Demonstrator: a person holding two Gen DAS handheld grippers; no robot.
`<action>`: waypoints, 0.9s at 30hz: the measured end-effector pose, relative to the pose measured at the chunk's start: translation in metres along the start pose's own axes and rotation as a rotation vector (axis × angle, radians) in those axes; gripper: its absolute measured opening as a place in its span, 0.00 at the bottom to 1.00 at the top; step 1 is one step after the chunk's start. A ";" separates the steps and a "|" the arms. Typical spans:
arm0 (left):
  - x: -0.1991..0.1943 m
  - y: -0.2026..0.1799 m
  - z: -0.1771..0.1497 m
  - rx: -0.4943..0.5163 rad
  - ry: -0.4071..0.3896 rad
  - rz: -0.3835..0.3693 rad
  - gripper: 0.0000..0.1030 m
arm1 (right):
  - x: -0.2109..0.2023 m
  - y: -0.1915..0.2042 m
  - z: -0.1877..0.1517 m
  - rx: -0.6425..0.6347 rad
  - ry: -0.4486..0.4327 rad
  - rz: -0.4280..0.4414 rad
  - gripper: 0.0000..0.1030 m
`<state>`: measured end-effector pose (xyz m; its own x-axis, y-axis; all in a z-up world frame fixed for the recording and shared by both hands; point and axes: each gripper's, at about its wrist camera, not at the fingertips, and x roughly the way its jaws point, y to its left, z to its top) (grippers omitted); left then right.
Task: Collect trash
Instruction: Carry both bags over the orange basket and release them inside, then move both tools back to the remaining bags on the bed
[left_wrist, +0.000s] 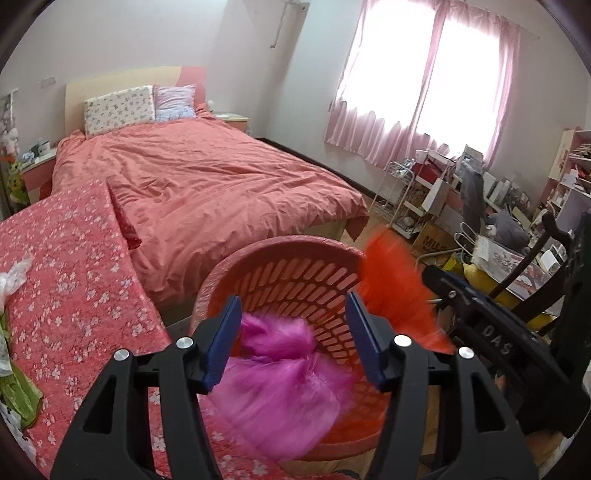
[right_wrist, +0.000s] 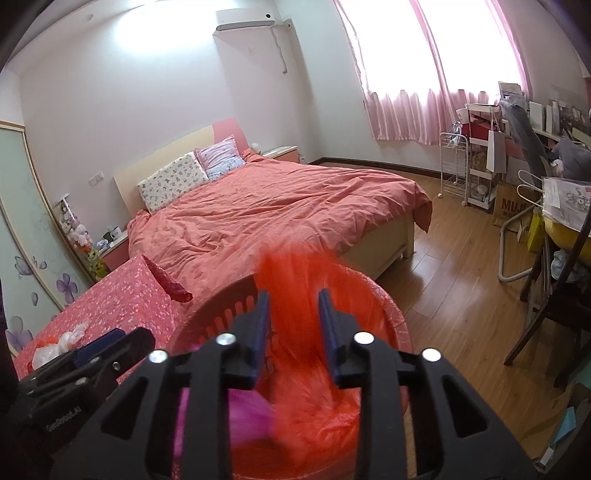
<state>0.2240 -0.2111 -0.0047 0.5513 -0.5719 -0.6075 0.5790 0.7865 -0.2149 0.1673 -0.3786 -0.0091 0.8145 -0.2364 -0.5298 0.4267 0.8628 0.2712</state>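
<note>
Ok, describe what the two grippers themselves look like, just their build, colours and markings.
Both are matte black plastic with triangular cut-outs and round silver bolt heads. The left gripper and the right gripper each have two flat dark-blue fingers. Seen from the left camera, the right one's body carries raised letters reading DAS; from the right camera, the left one's side shows small white lettering, too small to read surely. No cables or sleeves show.

Crumpled plastic (right_wrist: 61, 345) on floral quilt (left_wrist: 74, 295).

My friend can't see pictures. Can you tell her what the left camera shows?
The open left claw hovers over a pink slotted basket with a blurry magenta bag inside and an orange bag at its rim. Behind is a bed with a coral cover.
</note>
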 end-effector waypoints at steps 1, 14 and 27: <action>0.000 0.003 -0.001 -0.006 0.008 0.012 0.57 | 0.000 0.002 -0.001 -0.004 -0.001 -0.002 0.36; -0.054 0.057 -0.019 -0.053 -0.021 0.223 0.67 | -0.019 0.033 -0.009 -0.133 -0.059 -0.060 0.85; -0.187 0.144 -0.065 -0.162 -0.115 0.499 0.69 | -0.042 0.124 -0.039 -0.251 -0.023 0.080 0.85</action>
<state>0.1650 0.0249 0.0282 0.8033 -0.1335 -0.5804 0.1340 0.9901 -0.0423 0.1708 -0.2447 0.0157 0.8515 -0.1709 -0.4958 0.2524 0.9623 0.1018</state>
